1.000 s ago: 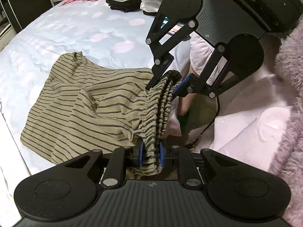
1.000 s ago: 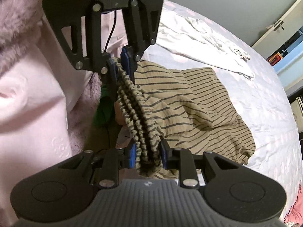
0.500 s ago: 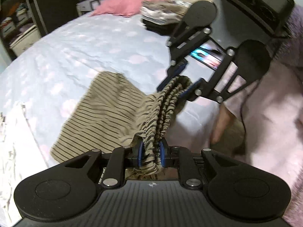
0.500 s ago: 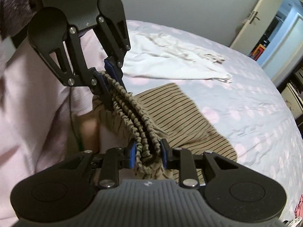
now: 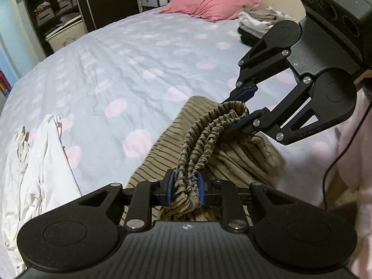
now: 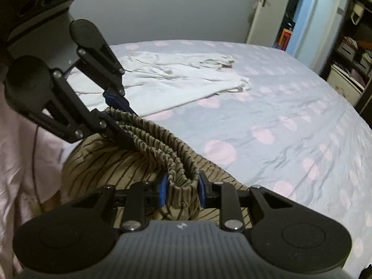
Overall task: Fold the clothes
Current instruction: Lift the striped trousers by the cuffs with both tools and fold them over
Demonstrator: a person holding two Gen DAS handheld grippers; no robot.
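Now the left gripper [image 5: 185,189] is closed on the gathered elastic waistband of an olive-brown garment with thin dark stripes [image 5: 209,153], and the bunched band fills the space between its blue pads [image 5: 171,187]. The right gripper [image 6: 182,191] holds the other end of the same waistband in the same way, with the band folded into several layers between its two blue pads [image 6: 162,189].

In the left wrist view the right gripper [image 5: 246,105] comes in from the upper right, and the waistband runs as a thick ruffled rope from one gripper to the other. In the right wrist view the left gripper [image 6: 117,114] stands at the upper left, with the band stretched between them. The rest of the striped garment [image 6: 130,162] hangs down below the band; its lower part seems to lie on the bed, but the gripper bodies hide where it touches.

Under it is a bed with a light blue sheet printed with pale pink dots [image 5: 111,69]. A white crumpled garment [image 5: 39,162] lies flat on the sheet to the left, well apart from the striped one; the same white garment [image 6: 176,76] is seen beyond the band in the right wrist view. At the far end of the bed there is a pink pillow [image 5: 207,4] and beside it a stack of folded clothes [image 5: 258,23]. Pale pink fabric [image 5: 348,162] fills the near right side.
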